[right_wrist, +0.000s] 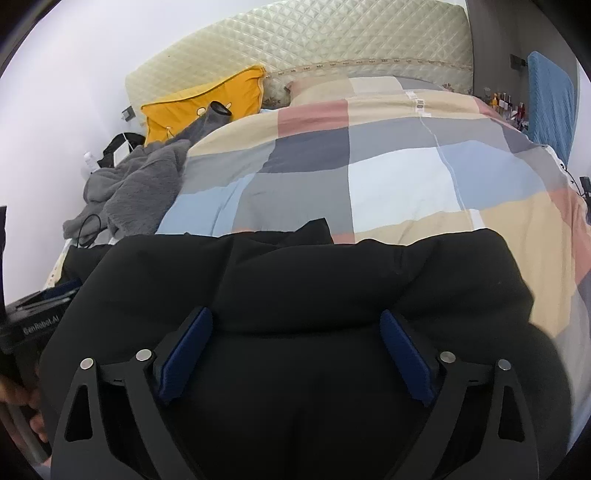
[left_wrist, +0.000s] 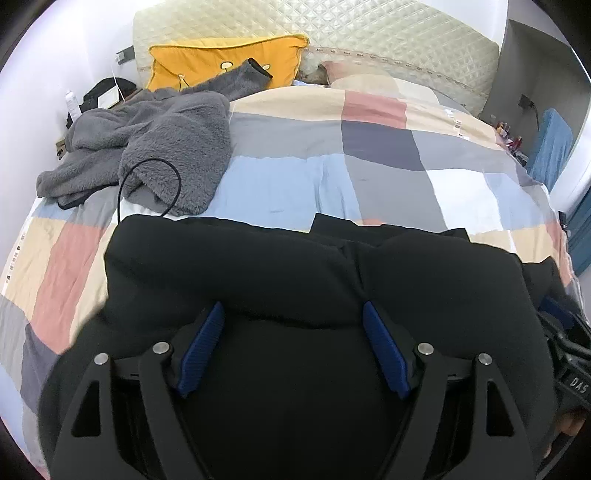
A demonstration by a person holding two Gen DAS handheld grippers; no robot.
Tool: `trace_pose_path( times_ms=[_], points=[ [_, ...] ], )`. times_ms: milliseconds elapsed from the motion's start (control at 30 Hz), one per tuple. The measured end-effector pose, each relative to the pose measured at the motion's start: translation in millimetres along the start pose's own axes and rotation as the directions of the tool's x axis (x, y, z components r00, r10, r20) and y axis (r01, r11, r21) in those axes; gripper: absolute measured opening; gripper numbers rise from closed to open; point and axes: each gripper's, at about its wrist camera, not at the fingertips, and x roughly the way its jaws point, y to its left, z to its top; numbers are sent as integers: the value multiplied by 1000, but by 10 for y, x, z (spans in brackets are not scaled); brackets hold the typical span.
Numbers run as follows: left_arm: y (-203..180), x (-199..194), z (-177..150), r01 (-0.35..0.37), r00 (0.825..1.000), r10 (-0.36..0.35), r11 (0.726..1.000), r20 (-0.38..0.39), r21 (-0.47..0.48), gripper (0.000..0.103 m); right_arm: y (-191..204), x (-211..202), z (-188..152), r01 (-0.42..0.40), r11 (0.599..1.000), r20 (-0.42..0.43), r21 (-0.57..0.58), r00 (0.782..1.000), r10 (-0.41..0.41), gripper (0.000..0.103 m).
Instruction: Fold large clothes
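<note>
The black garment (left_wrist: 295,266) lies bunched on the near edge of the bed (left_wrist: 461,177), on top of a patchwork duvet of grey, blue, pink, beige and white squares. It is bulky, with a rolled fold running across its far side, and it fills the lower half of both wrist views. A small flap of the same black fabric sticks up along its far edge (right_wrist: 314,229).

The left gripper (left_wrist: 293,347) is positioned over the garment with its jaws standing wide. The blue pads (left_wrist: 201,350) sit apart on either side of a hump of black fabric; the fabric lies between them, but the pads are not pressing it together.

The right gripper (right_wrist: 295,354) is likewise positioned over the garment, jaws wide. Its blue pads (right_wrist: 184,354) flank the black fabric without clamping it. Each gripper is partly visible at the side of the other's view, so the two are working side by side on the same piece.

A grey fleece garment (left_wrist: 155,147) lies crumpled at the far left side of the bed, with a thin black cable (left_wrist: 147,184) looped over it. A yellow pillow (left_wrist: 207,62) leans against the quilted cream headboard (left_wrist: 369,33) at the far edge.
</note>
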Motion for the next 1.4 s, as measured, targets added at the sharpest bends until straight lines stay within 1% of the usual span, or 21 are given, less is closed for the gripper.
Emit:
trace_pose_path(
  times_ms=[133,200,300,500,567,600,667,767,800,867,900,933,1000,1033,1067,1100,1133,1233,1333,1367,1400],
  points=[
    [12,23,-17,-3,1000,3,1000,13,2,78,20,18,-20,3,1000,35,-21,999,-2,94],
    [21,-13,-48,8,1000,-8,1000,26,2,78,-18,-15,-52,-24,1000,48,-15,999,25,94],
    [46,-65,-104,23,999,-23,1000,44,-4,78,-80,-120,-74,-70,998,51,0,996,70,94],
    [206,-270,-173,71,996,-69,997,59,-28,78,-128,-409,-129,-85,995,62,-44,994,88,94],
    [277,-426,-196,51,994,-50,999,95,-8,78,-211,-533,-156,-101,994,66,-41,992,104,94],
    [341,-542,-210,41,991,-41,999,128,1,78,-264,-582,-166,-109,993,65,-37,992,111,94],
    [458,-658,-233,31,988,-31,1000,151,2,78,-437,-704,-179,-108,994,73,-11,991,108,94],
    [770,-772,-261,-20,985,24,999,168,-25,81,-757,-831,-200,-126,989,97,80,988,118,94],
    [907,-763,-265,-20,986,28,998,164,-54,82,-932,-849,-196,-137,980,103,144,987,123,94],
    [1153,-713,-276,-27,988,45,992,150,-124,82,-1175,-839,-188,-131,966,98,223,989,111,94],
    [1328,-661,-276,-52,988,76,982,131,-182,82,-1282,-827,-189,-108,963,95,248,992,86,94],
    [1446,-614,-281,-51,990,78,975,117,-218,82,-1370,-810,-181,-81,962,90,260,994,59,94],
    [1601,-502,-283,-18,995,44,965,94,-260,83,-1535,-733,-189,-49,958,65,282,997,32,94],
    [1701,-384,-284,14,998,4,955,61,-296,83,-1626,-684,-209,-56,952,49,301,998,44,94],
    [1740,-323,-299,39,999,-26,948,43,-316,83,-1734,-592,-235,-89,938,29,336,996,84,94],
    [1792,-204,-313,92,996,-92,934,17,-346,83,-1824,-514,-268,-115,922,15,370,993,118,94],
    [1802,-123,-327,127,991,-134,925,5,-357,83,-1867,-455,-280,-126,911,5,392,991,135,94],
    [1758,54,-343,159,982,-186,917,-41,-367,82,-1960,-224,-303,-173,877,-28,448,978,208,94],
    [1698,135,-348,212,965,-253,901,-63,-378,80,-1867,-49,-254,-278,846,-28,455,945,325,94],
    [1686,149,-355,231,959,-276,892,-63,-388,73,-1820,-34,-231,-296,844,-27,447,939,343,91],
    [1674,149,-375,258,950,-305,882,-59,-395,68,-1706,-49,-178,-306,858,-18,413,939,344,85]
  ],
)
